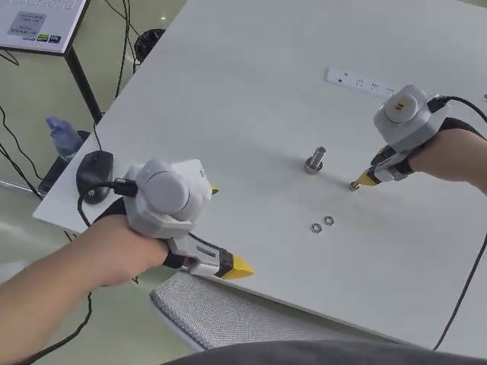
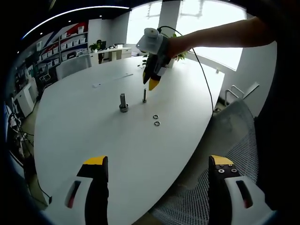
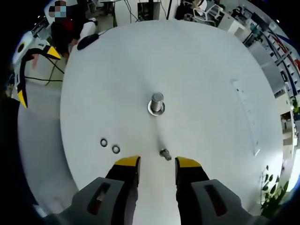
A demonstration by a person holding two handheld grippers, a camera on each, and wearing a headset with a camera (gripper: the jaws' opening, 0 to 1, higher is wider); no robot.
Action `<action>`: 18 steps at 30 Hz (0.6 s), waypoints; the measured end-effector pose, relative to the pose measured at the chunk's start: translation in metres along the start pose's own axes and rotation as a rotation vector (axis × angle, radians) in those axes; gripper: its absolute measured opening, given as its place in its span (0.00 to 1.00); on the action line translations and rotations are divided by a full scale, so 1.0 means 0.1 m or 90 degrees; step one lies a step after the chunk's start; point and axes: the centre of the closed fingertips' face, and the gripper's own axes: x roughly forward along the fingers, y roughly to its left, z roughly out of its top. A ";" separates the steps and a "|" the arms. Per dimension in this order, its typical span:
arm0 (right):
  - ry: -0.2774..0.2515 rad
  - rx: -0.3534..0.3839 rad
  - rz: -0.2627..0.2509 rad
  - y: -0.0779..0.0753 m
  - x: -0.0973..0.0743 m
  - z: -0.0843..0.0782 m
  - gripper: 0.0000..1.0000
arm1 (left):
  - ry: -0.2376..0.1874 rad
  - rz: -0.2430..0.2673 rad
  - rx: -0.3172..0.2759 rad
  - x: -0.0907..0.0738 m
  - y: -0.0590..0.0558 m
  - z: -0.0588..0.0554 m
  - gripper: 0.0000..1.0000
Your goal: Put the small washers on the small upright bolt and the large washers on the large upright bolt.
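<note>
Our right tongs [image 3: 157, 162], jaws part open and empty, hover at the small bolt [image 3: 164, 153]; two washers [image 3: 116, 149] lie flat on the desk [image 3: 211, 70] at their ten o'clock, nearer them than the wide-open, empty left tongs [image 2: 158, 161].

Left tool [image 2: 158, 161] spread, right tool [image 2: 153, 85] over small bolt [image 2: 144, 96], washers [image 2: 155, 116] beside

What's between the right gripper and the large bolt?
The small bolt, just ahead of the right gripper; otherwise bare table to the large bolt. Right gripper view.
</note>
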 end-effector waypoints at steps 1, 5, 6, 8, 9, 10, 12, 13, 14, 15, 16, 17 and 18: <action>-0.002 -0.001 0.000 0.04 -0.01 0.01 0.31 | 0.000 0.001 0.001 -0.01 0.00 0.00 0.89; -0.004 -0.006 0.009 0.17 -0.02 0.02 0.32 | -0.003 0.009 0.005 -0.02 0.04 -0.01 0.92; -0.005 -0.004 0.011 0.20 -0.01 0.02 0.33 | -0.007 0.011 0.009 -0.02 0.05 0.00 0.93; -0.001 -0.008 0.011 0.25 -0.02 0.00 0.33 | -0.010 0.013 0.008 -0.01 0.07 0.00 0.95; -0.001 -0.011 0.011 0.28 -0.03 -0.01 0.33 | -0.012 0.013 0.010 0.00 0.07 0.00 0.95; -0.001 -0.011 0.012 0.30 -0.04 -0.01 0.33 | -0.013 0.014 0.013 0.01 0.08 0.01 0.95; -0.004 -0.010 0.014 0.35 -0.06 -0.01 0.33 | -0.012 0.016 0.015 0.02 0.08 0.01 0.95; -0.005 -0.010 0.014 0.36 -0.07 -0.01 0.33 | -0.016 0.016 0.017 0.02 0.08 0.03 0.95; -0.008 -0.010 0.015 0.38 -0.08 0.00 0.33 | -0.023 0.017 0.018 0.03 0.08 0.06 0.95; -0.010 -0.009 0.015 0.40 -0.09 0.00 0.32 | -0.026 0.017 0.019 0.03 0.08 0.07 0.95; -0.014 -0.007 0.016 0.42 -0.09 0.00 0.32 | -0.028 0.017 0.019 0.04 0.08 0.08 0.95; -0.015 -0.006 0.017 0.44 -0.09 -0.01 0.32 | -0.027 0.016 0.019 0.04 0.08 0.08 0.95; -0.016 -0.006 0.018 0.46 -0.09 -0.02 0.32 | -0.028 0.017 0.021 0.06 0.08 0.09 0.95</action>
